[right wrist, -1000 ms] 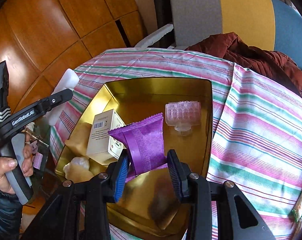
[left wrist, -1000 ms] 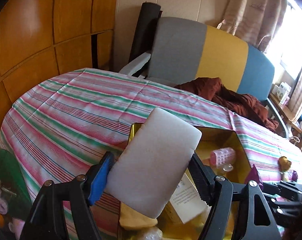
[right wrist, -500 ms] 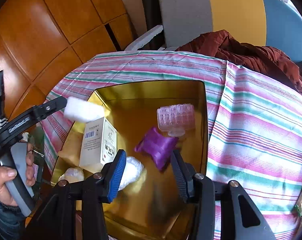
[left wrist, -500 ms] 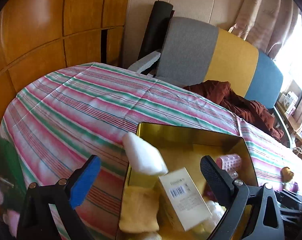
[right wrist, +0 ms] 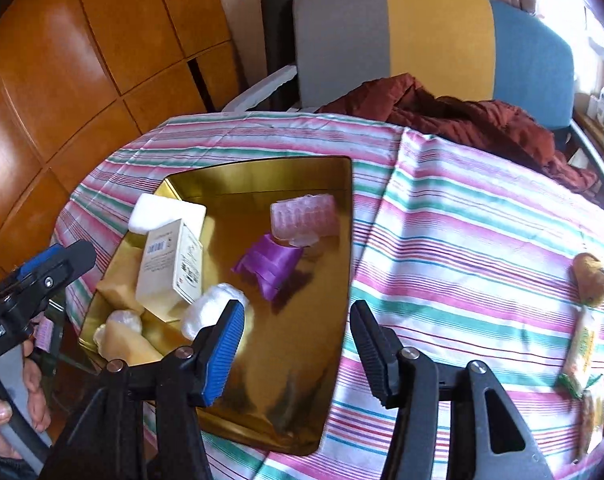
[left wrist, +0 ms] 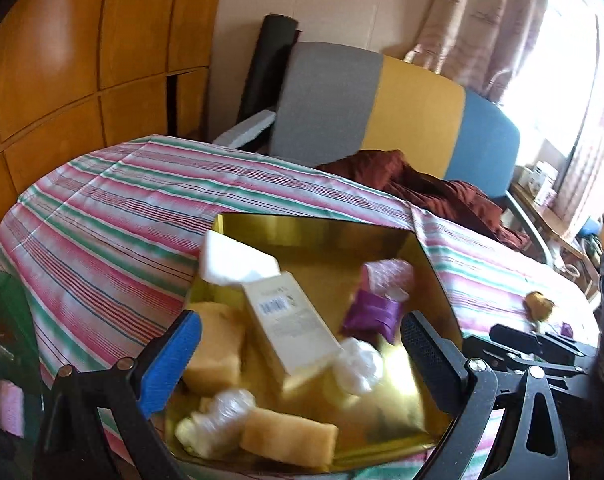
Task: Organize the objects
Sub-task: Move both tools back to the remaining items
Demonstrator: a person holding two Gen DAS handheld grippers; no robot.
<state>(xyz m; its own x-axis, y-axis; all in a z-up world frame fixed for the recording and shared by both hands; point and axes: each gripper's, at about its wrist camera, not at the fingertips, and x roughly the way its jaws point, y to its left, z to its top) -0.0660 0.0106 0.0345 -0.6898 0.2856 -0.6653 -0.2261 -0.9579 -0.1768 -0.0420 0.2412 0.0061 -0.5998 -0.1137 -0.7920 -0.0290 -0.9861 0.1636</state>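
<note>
A gold tin sits on the striped tablecloth. In it lie a white foam block, a white carton, a purple packet, a pink hair roller, a white wad and yellow sponges. My left gripper is open and empty over the tin's near left corner. My right gripper is open and empty over the tin's near right edge.
Snack bars and a brown pastry lie on the cloth at the right. A dark red garment lies on a grey, yellow and blue chair behind the table. Wooden panels stand at the left.
My left gripper opened and dropped the white foam block into the tin's far left corner. My right gripper opened and dropped the purple packet into the tin, then drew back to the right.
</note>
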